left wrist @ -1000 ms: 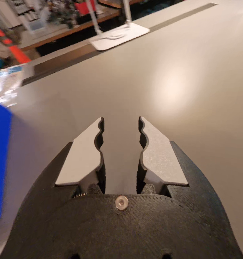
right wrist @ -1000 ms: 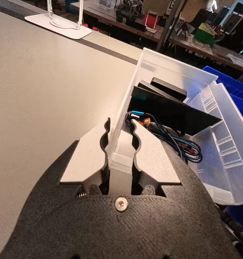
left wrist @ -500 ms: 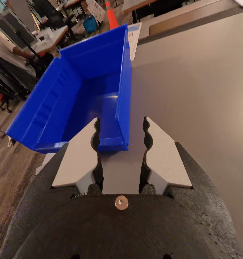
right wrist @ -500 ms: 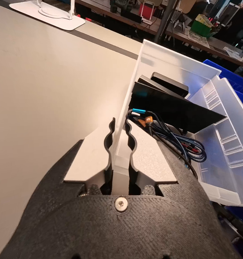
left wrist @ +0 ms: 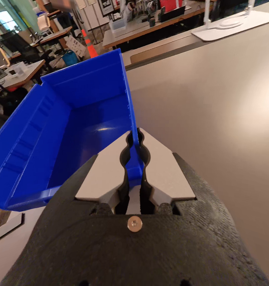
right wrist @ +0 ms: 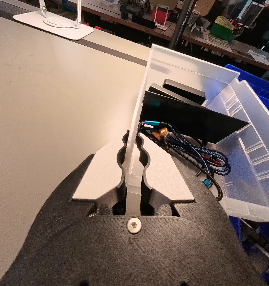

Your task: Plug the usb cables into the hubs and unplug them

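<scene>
Blue bin point(left wrist: 87, 108) wall pinched in left gripper point(left wrist: 134, 131); clear bin point(right wrist: 192, 72) wall pinched in right gripper point(right wrist: 132, 134); thin walls might slip out, spilling cables point(right wrist: 185, 147) beside those jaws.

hubs point(right wrist: 185, 117) partly overlapped, blue bin point(left wrist: 37, 139) cropped

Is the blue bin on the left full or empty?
Empty: the blue bin shows only bare floor and walls, though the left gripper hides its near corner.
</scene>
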